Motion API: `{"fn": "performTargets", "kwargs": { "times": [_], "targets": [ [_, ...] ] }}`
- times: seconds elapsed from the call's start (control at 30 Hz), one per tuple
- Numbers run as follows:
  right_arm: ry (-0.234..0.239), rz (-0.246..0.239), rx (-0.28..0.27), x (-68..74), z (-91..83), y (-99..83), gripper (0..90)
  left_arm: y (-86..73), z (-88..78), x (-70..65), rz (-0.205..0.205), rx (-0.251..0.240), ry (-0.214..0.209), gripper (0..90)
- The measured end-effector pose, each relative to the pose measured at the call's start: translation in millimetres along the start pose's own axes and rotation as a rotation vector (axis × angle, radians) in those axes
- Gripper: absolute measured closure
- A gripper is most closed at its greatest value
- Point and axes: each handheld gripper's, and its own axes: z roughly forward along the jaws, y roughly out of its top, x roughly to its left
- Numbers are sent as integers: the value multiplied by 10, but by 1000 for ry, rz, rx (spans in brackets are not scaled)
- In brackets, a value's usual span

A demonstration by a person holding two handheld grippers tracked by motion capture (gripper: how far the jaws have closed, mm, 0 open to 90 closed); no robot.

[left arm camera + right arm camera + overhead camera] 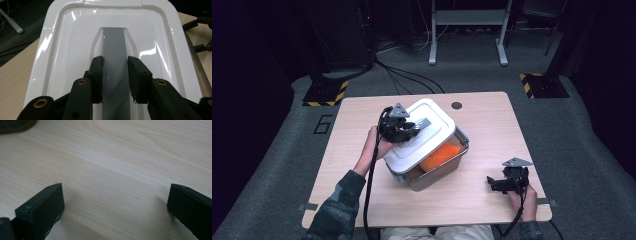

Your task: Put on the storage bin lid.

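The left claw (pixel 115 75) is clamped on the grey handle (pixel 113 47) that runs down the middle of the white lid (pixel 422 131), one pad on each side of the strip. The lid sits askew over a clear plastic box (pixel 439 167) in the middle of the desk (pixel 492 130), shifted toward the person's left, so the box's right side is uncovered and something orange (pixel 439 155) shows inside. The step in hand looks like handling the lid by its handle, either seating it or taking it off; which of the two I cannot tell. To do it well, the grip should stay square on the handle, since the smooth strip could slide between the pads if the lid tilts. Keeping the lid level and moving it along the line of the box would stop a corner catching on the rim. The right claw (pixel 507 184) rests near the front right corner of the desk, well apart from the box, its jaws spread wide over bare wood with nothing between them; it could brace the box if it starts to slide.
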Motion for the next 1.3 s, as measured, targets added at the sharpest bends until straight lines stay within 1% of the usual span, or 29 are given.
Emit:
{"fn": "performTargets", "kwargs": {
  "times": [0.07,0.1,0.13,0.17,0.2,0.23,0.27,0.37,0.43,0.47,0.53,0.6,0.77,0.87,0.93,1.07,1.1,1.13,1.3],
  "targets": [
    [0,1,0,1,0,0,3,8,33,-26,10,3,-10,664],
    [0,1,0,0,0,0,2,9,45,-36,8,2,-20,664],
    [0,0,0,0,0,0,2,13,59,-42,14,5,-28,664],
    [0,0,0,0,0,0,3,15,74,-58,12,5,-33,664],
    [0,1,0,1,0,0,3,18,85,-64,21,10,-39,664],
    [0,0,0,0,0,0,3,19,101,-79,17,9,-48,664],
    [0,0,0,1,0,0,3,21,116,-92,22,11,-53,665],
    [0,1,0,1,0,0,3,27,155,-124,28,20,-77,665],
    [0,0,0,1,0,0,3,29,180,-144,33,26,-83,665],
    [0,0,0,1,0,0,3,30,200,-153,39,31,-92,665],
    [0,0,0,1,0,0,3,27,227,-165,44,39,-95,664],
    [1,0,-1,1,1,-1,3,27,254,-177,40,47,-103,665],
    [1,-4,2,-2,-1,-1,3,30,307,-186,45,66,-103,664],
    [1,-4,2,-2,-1,-1,3,25,337,-198,47,78,-108,665],
    [0,-3,1,-1,-1,-1,3,19,379,-215,56,93,-118,664],
    [1,-4,1,-2,-1,-1,3,13,424,-236,58,107,-120,664],
    [1,-5,2,-2,-1,-1,3,11,432,-239,61,110,-115,664],
    [1,-4,2,-2,-1,-1,3,7,439,-240,51,104,-118,664],
    [1,-4,2,-2,-1,-1,3,6,445,-237,53,103,-123,664]
  ]
}}
